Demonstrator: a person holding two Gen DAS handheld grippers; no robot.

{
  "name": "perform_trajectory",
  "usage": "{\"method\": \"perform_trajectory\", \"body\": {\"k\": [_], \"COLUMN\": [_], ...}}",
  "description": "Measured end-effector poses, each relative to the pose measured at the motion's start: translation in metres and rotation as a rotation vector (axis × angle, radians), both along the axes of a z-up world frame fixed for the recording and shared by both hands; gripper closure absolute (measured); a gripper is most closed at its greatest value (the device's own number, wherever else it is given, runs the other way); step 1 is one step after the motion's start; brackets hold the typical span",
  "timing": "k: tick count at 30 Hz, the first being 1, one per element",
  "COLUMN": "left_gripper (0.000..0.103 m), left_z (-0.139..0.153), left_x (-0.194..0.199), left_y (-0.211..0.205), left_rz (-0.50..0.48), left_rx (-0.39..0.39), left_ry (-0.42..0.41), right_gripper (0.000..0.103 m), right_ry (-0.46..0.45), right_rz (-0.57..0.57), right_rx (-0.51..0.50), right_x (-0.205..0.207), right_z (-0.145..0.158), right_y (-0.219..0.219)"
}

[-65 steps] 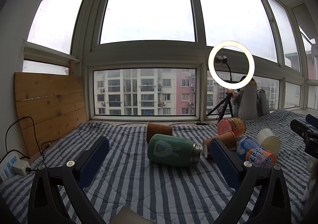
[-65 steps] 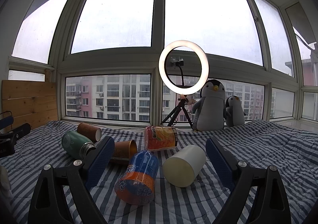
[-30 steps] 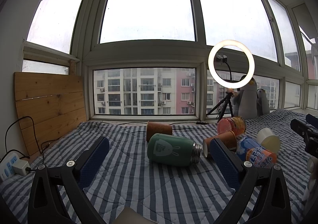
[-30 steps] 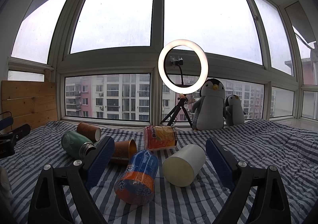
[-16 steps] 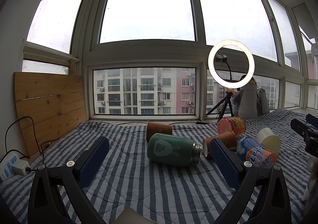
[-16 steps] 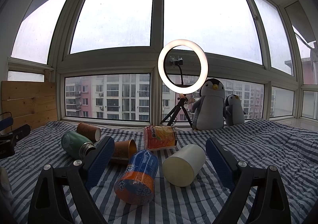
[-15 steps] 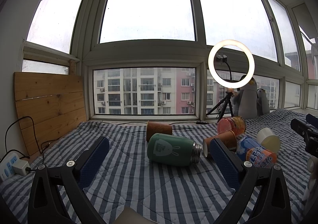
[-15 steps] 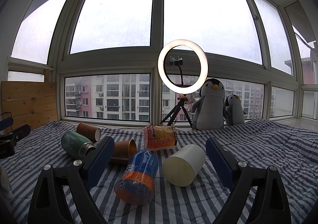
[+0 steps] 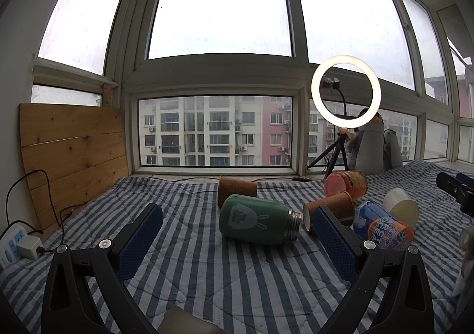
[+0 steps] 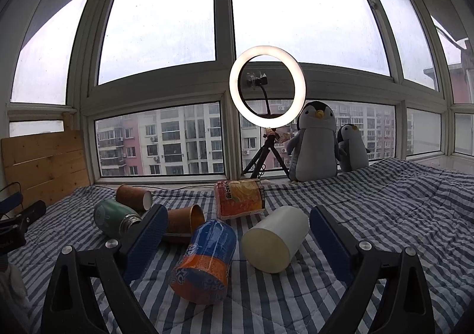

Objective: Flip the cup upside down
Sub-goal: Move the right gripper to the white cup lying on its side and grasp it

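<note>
A striped quilt (image 10: 385, 215) covers the whole surface, and six cups lie on their sides across it. Nearest the right gripper (image 10: 237, 233), whose jaws are spread wide and hold nothing, are a cream cup (image 10: 275, 239) and a blue and orange cup (image 10: 207, 257), touching or nearly so. The left gripper (image 9: 237, 233) is likewise wide and empty, with a green flask (image 9: 257, 224) lying between its fingers further off. Judged from this, no cup is yet chosen. The cream cup should be gripped across its middle, lifted free of its neighbour, then turned mouth down.
</note>
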State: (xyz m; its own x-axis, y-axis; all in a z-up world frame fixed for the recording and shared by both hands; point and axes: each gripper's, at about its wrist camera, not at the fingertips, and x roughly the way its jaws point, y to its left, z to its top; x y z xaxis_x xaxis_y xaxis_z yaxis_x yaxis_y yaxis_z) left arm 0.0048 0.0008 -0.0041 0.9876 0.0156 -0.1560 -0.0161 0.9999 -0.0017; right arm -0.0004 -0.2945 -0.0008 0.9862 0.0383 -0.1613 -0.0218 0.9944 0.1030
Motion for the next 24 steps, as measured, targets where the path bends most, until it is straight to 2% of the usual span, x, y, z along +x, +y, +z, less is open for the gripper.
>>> {"method": "perform_trajectory", "body": {"k": [3,9,15,19,24], "left_gripper": [0.001,0.001,0.001,0.001,0.001], "left_z": [0.0,-0.001,-0.001,-0.001,0.002], "left_x": [0.0,0.002,0.004,0.004,0.005], "left_y": [0.0,0.0,0.003,0.005,0.007], "left_rz": [-0.003,-0.008,-0.008,-0.017,-0.054], "left_rx": [0.001,0.002,-0.012,-0.015,-0.032], "left_ry": [0.0,0.01,0.016,0.018,0.029], "right_gripper": [0.008,0.009,0.032,0.058,0.066], "right_ry": [0.046,0.131,0.258,0.371,0.484], "right_rz": [-0.024,-0.034,-0.021,-0.014,0.001], "right_rx": [0.077,0.148,0.156,0.159,0.148], "right_x": [0.011,0.027,0.058,0.092,0.142], "right_z": [0.0,-0.002,0.0,0.003,0.004], "right_y": [-0.02,-0.047,-0.067,-0.087,-0.1]}}
